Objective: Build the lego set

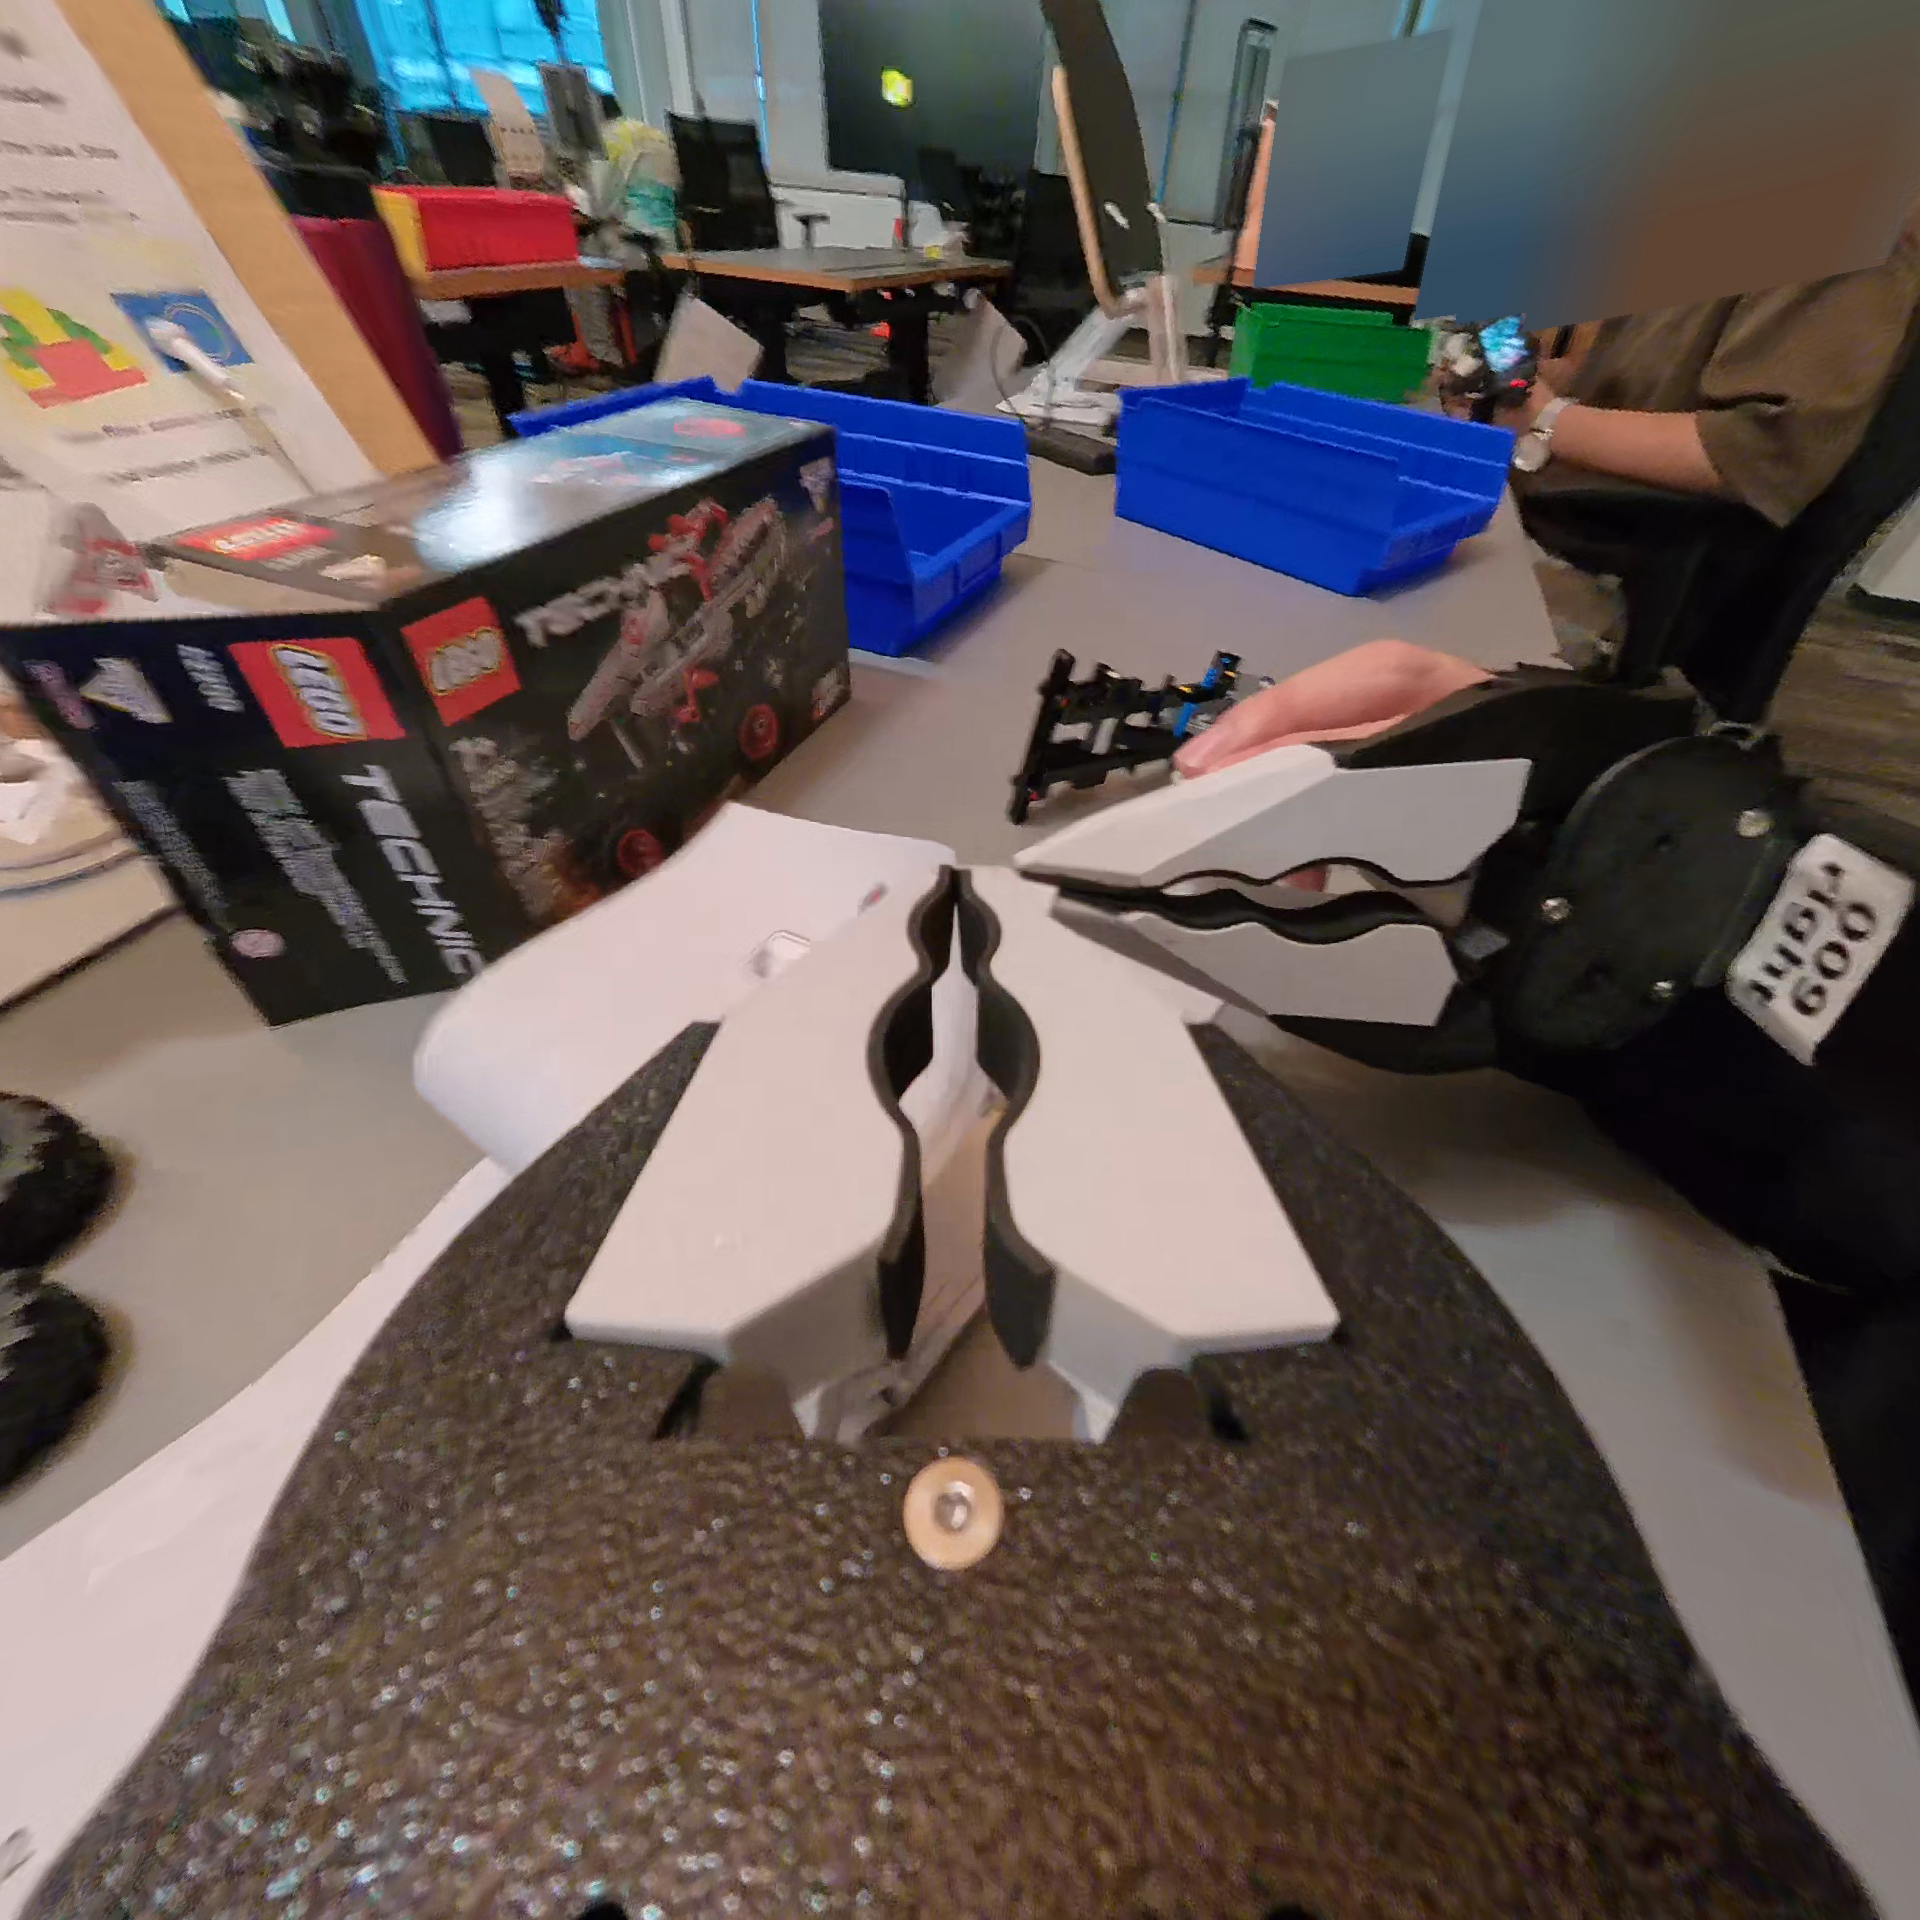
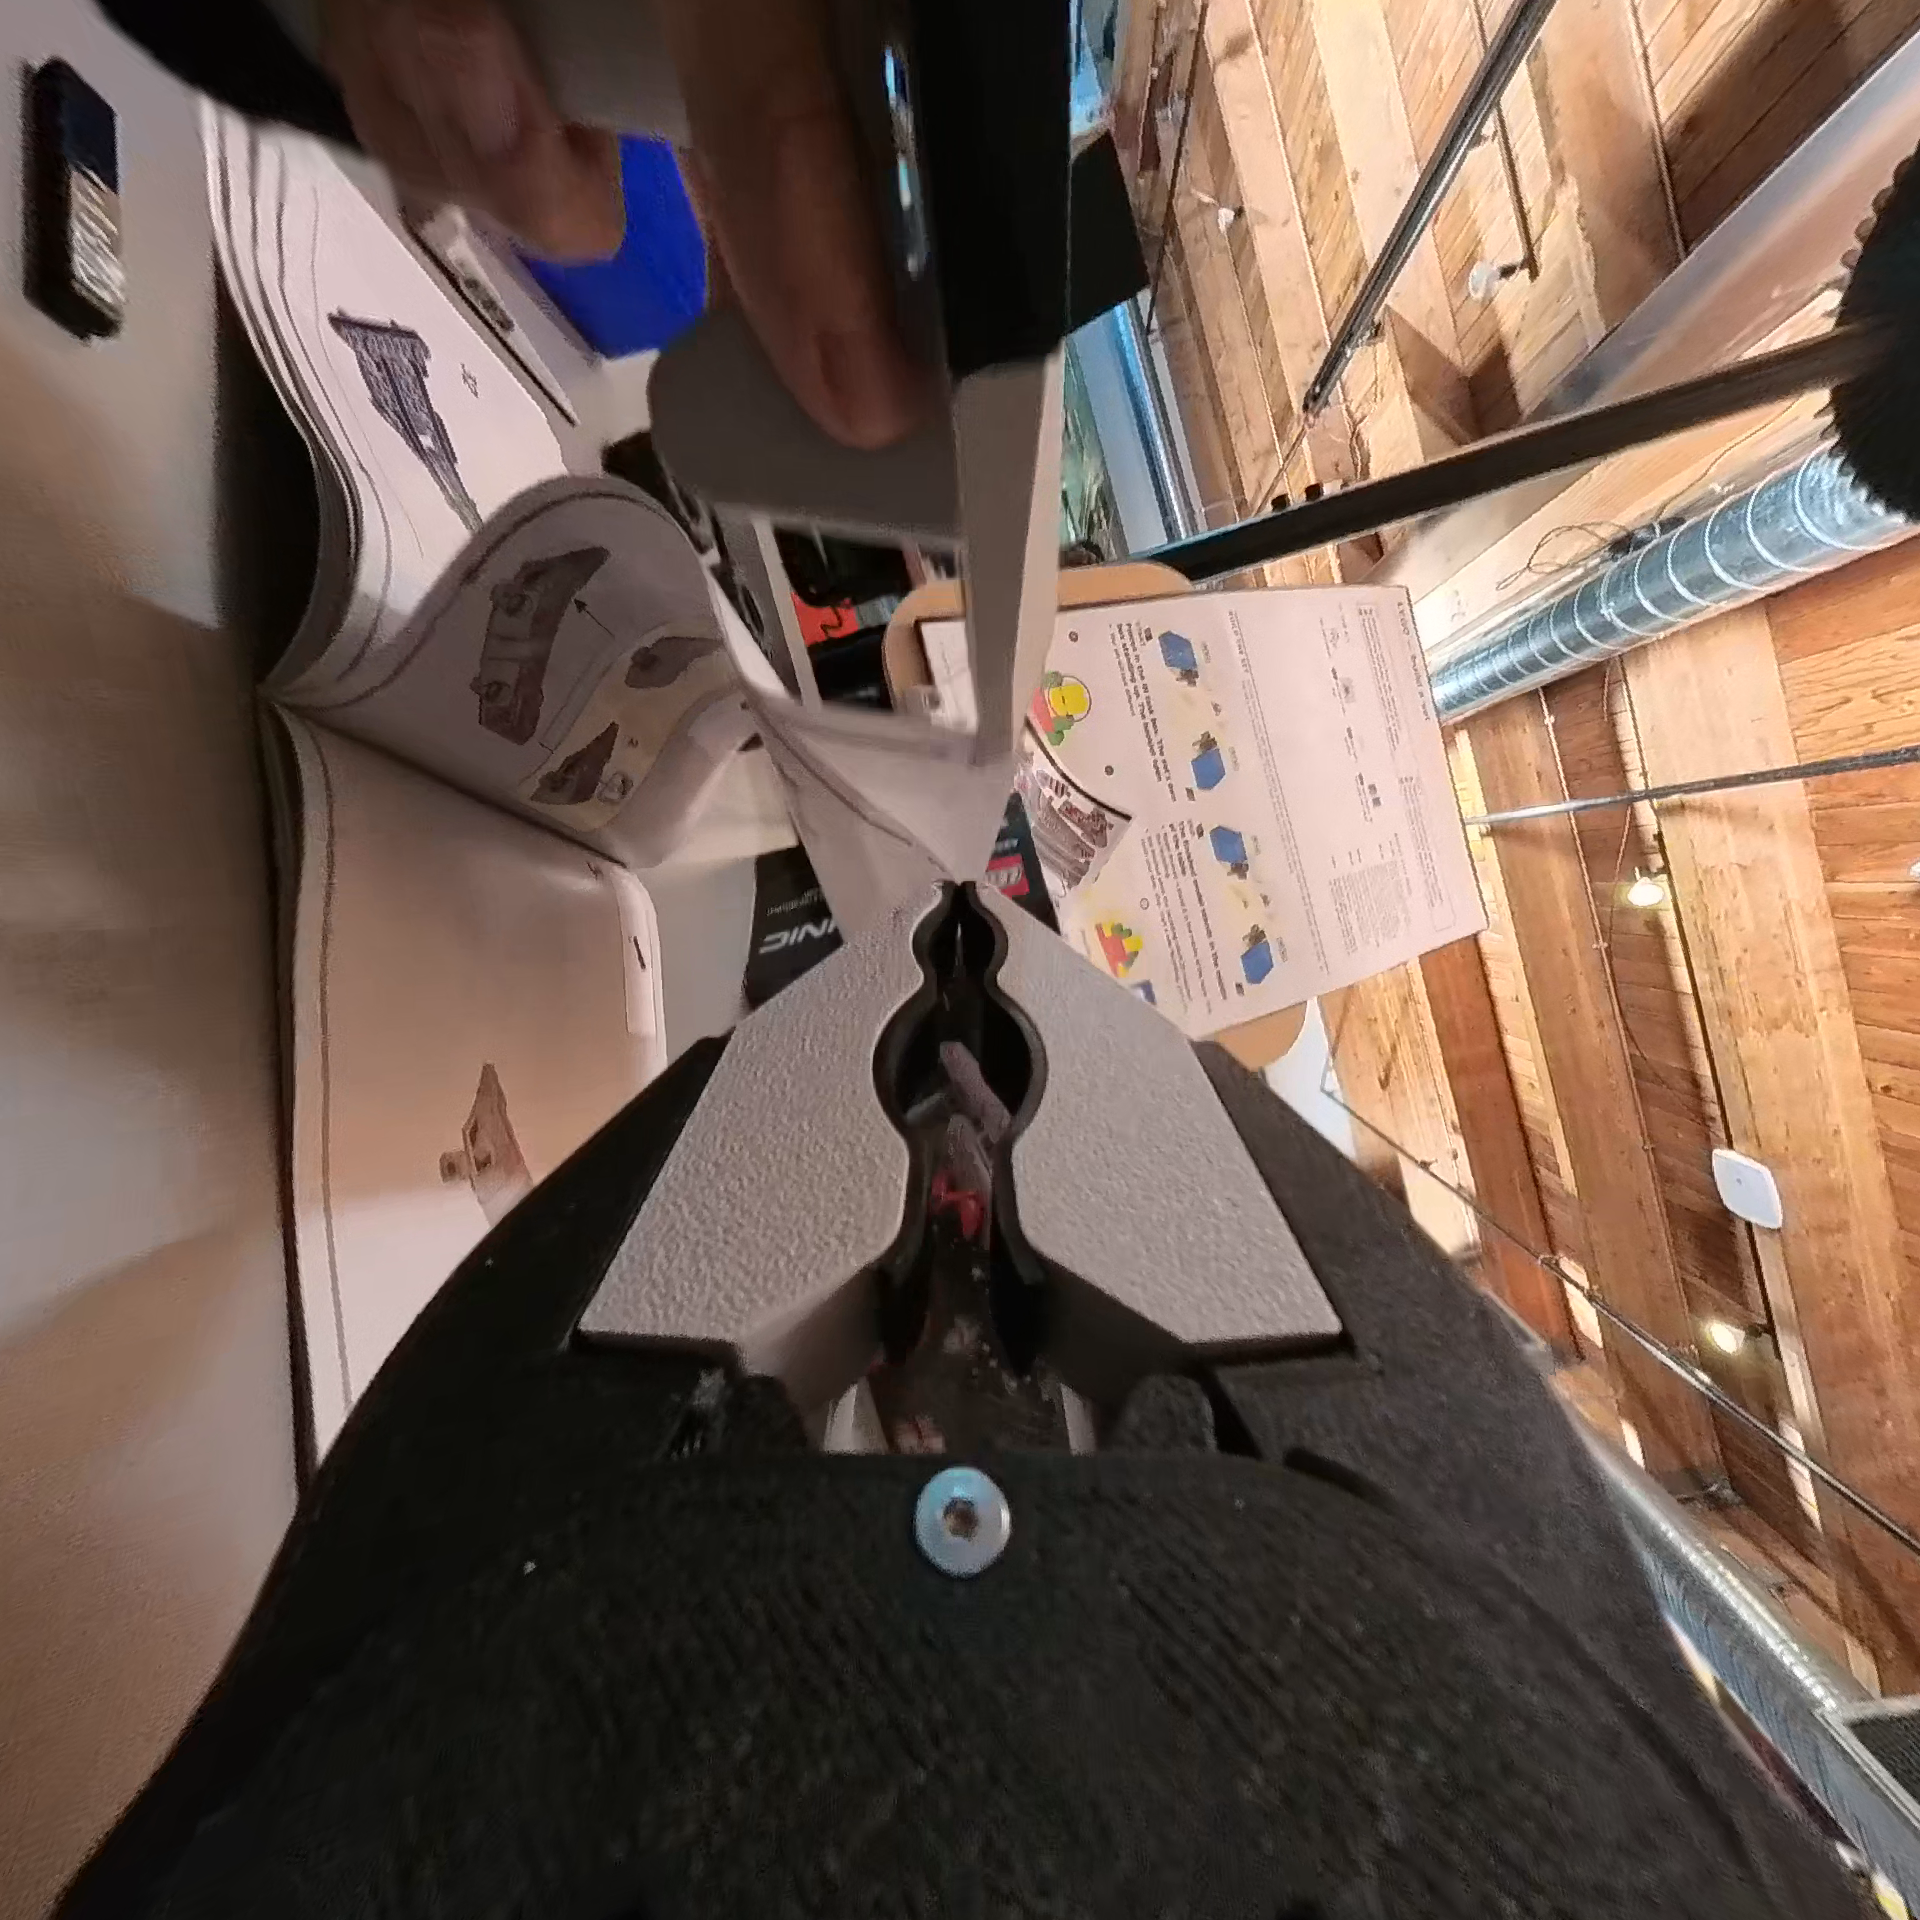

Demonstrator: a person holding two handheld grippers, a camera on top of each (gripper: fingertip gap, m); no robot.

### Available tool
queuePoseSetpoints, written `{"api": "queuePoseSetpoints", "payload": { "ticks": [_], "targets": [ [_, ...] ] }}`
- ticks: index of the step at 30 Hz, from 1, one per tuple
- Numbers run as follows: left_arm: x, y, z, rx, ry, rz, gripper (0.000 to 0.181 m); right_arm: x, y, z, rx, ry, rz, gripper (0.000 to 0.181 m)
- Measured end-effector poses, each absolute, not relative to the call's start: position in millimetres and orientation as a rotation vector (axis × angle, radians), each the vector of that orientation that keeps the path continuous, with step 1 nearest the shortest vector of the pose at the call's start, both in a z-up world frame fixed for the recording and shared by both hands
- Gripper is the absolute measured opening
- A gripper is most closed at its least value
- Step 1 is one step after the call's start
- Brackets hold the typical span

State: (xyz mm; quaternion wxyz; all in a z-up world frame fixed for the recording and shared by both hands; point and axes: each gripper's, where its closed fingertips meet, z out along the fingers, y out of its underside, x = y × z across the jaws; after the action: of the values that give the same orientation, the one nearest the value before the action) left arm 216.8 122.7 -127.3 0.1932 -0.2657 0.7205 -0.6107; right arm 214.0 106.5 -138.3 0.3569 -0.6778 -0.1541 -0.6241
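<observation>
The white instruction booklet point(image 2: 436, 665) lies open on the table, with one page point(image 1: 644, 966) lifted and curled. My left gripper point(image 1: 954, 883) is shut on that page, and a white strip of it runs between the pads. It shows from above in the right wrist view point(image 2: 987, 753), pinching the page's edge. My right gripper point(image 2: 961, 885) is shut on the page's corner, which narrows to a point at its tips. In the left wrist view it point(image 1: 1034, 868) comes in from the right, tip to tip with the left one. A black, partly built Lego frame point(image 1: 1122, 727) lies behind the grippers.
The black Lego box point(image 1: 499, 707) stands at the left. Two blue bins point(image 1: 935, 520) point(image 1: 1309, 478) sit behind it. Black tyres point(image 1: 42, 1184) lie at the left edge. A printed sheet on a board point(image 2: 1278, 810) stands at the back. A person point(image 1: 1714, 416) sits at the far right. My left and right fingertips are right by each other.
</observation>
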Motion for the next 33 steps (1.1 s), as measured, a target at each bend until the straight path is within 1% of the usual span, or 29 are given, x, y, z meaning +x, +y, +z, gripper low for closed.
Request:
{"api": "queuePoseSetpoints", "payload": {
  "ticks": [4, 6, 10, 14, 17, 25, 31, 33],
  "targets": [
    [236, 182, -110, -0.881, 1.804, -1.513, 0.000, 220, 75, -147, -1.855, -0.287, -1.599, 0.000],
    [239, 224, -114, -0.965, 1.749, -1.325, 0.000, 222, 54, -155, -1.935, -0.232, -1.589, 0.000],
    [229, 280, -149, -1.100, 1.754, -1.051, 0.000, 229, 17, -169, -2.036, -0.130, -1.588, 0.000],
    [215, 303, -194, -1.180, 1.829, -0.830, 0.000, 234, -4, -184, -2.140, -0.107, -1.601, 0.000],
    [204, 312, -216, -1.196, 1.881, -0.669, 0.000, 236, -16, -192, -2.215, -0.093, -1.616, 0.000],
    [189, 315, -229, -1.224, 1.943, -0.606, 0.002, 237, -37, -207, -2.343, -0.081, -1.566, 0.000],
    [190, 329, -211, -1.219, 1.897, -0.529, 0.005, 242, -47, -219, -2.448, -0.081, -1.537, 0.000],
    [192, 323, -205, -1.206, 1.892, -0.597, 0.005, 242, -48, -219, -2.461, -0.081, -1.537, 0.000]
  ]
}}
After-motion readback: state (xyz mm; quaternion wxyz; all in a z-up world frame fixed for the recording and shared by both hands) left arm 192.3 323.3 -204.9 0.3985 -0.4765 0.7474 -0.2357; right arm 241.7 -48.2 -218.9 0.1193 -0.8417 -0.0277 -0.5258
